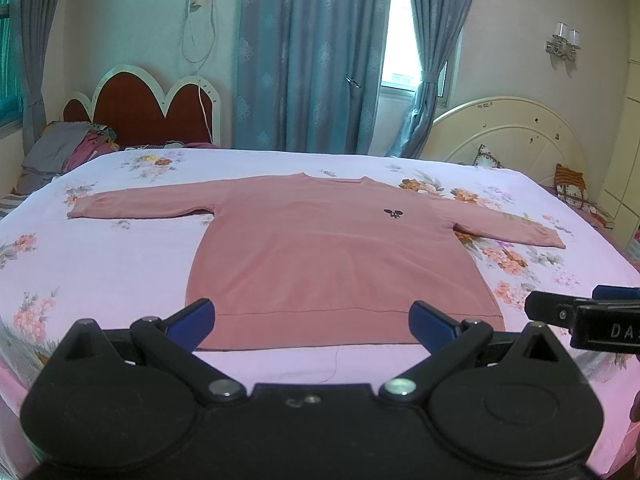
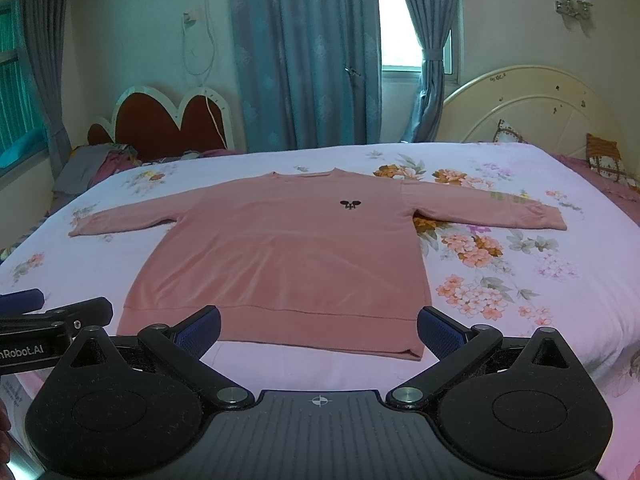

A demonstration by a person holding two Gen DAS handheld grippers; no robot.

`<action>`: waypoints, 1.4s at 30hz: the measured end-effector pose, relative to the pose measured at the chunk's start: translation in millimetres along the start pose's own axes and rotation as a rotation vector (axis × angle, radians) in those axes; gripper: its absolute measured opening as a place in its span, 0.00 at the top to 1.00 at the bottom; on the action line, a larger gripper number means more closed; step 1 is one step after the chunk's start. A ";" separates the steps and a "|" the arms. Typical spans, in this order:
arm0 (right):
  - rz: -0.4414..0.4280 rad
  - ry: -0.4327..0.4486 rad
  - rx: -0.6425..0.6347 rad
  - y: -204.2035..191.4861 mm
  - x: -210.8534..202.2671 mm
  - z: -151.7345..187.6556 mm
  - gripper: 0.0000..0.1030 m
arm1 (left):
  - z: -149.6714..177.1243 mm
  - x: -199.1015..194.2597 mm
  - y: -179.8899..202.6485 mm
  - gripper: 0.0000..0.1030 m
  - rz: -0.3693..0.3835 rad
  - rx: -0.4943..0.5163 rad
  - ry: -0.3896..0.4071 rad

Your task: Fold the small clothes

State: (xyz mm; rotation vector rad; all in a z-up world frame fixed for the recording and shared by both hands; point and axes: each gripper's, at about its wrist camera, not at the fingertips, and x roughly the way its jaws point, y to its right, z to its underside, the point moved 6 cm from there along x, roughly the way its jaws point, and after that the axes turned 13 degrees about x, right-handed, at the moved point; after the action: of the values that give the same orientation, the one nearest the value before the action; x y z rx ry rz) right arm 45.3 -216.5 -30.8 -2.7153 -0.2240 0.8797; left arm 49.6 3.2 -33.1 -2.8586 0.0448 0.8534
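Observation:
A pink long-sleeved sweater (image 1: 332,256) lies flat and face up on the bed, both sleeves spread out sideways, hem toward me; it also shows in the right wrist view (image 2: 288,256). A small black emblem (image 1: 393,213) sits on its chest. My left gripper (image 1: 312,320) is open and empty, held just short of the hem, above it. My right gripper (image 2: 319,328) is open and empty, also just short of the hem. Each gripper shows at the edge of the other's view, the right one in the left wrist view (image 1: 580,312) and the left one in the right wrist view (image 2: 52,316).
The sweater lies on a bed with a floral pink sheet (image 1: 100,264). A red and white headboard (image 1: 148,108) and a pile of clothes (image 1: 68,152) stand at the far left. A cream headboard (image 1: 516,132) with cushions stands at the right. Blue curtains (image 1: 312,60) hang behind.

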 end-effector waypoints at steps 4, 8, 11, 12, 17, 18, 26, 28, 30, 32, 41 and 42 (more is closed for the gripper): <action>-0.002 0.001 0.001 0.4 -0.2 -0.4 0.00 | -0.3 0.2 -0.2 0.00 0.002 0.000 -0.001; -0.002 0.001 0.001 0.8 -0.7 -1.6 0.00 | -0.5 -0.5 -0.5 0.00 0.001 -0.002 0.000; 0.000 0.002 0.000 0.4 -0.6 -2.1 0.00 | -0.6 -0.5 -1.0 0.00 -0.001 -0.001 -0.001; -0.001 0.002 0.000 0.6 -0.6 -2.3 0.00 | -0.5 -0.5 -1.1 0.00 0.001 -0.001 0.000; 0.000 0.001 0.000 -0.1 -0.6 -2.7 0.00 | -0.8 -1.1 -1.8 0.00 -0.004 0.000 0.000; 0.000 0.001 0.000 0.3 -0.5 -3.0 0.00 | -0.9 -0.9 -2.1 0.00 -0.002 0.000 0.000; 0.003 0.002 0.002 0.2 -0.5 -3.9 0.00 | -1.7 0.2 -2.0 0.00 -0.002 0.004 -0.002; 0.001 0.001 0.003 1.0 -0.7 -4.9 0.00 | -2.3 1.0 -1.4 0.00 -0.002 0.006 -0.004; 0.001 0.001 0.003 2.0 -0.5 -5.4 0.00 | -2.2 0.8 -0.7 0.00 -0.001 0.005 -0.003; 0.000 0.000 0.006 3.2 -0.6 -5.8 0.00 | -2.3 1.3 0.3 0.00 -0.002 0.006 -0.003; 0.000 -0.001 0.010 5.8 -1.9 -6.0 0.00 | -1.1 2.4 2.9 0.00 -0.002 0.007 -0.006; 0.000 -0.001 0.010 5.8 -1.8 -6.0 0.00 | -0.8 2.3 3.2 0.00 -0.003 0.007 -0.006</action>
State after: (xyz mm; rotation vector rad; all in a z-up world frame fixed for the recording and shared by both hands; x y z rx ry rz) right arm 47.7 -223.7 -27.0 -2.7058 -0.2188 0.8800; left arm 51.7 -0.1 -34.1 -2.8489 0.0432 0.8597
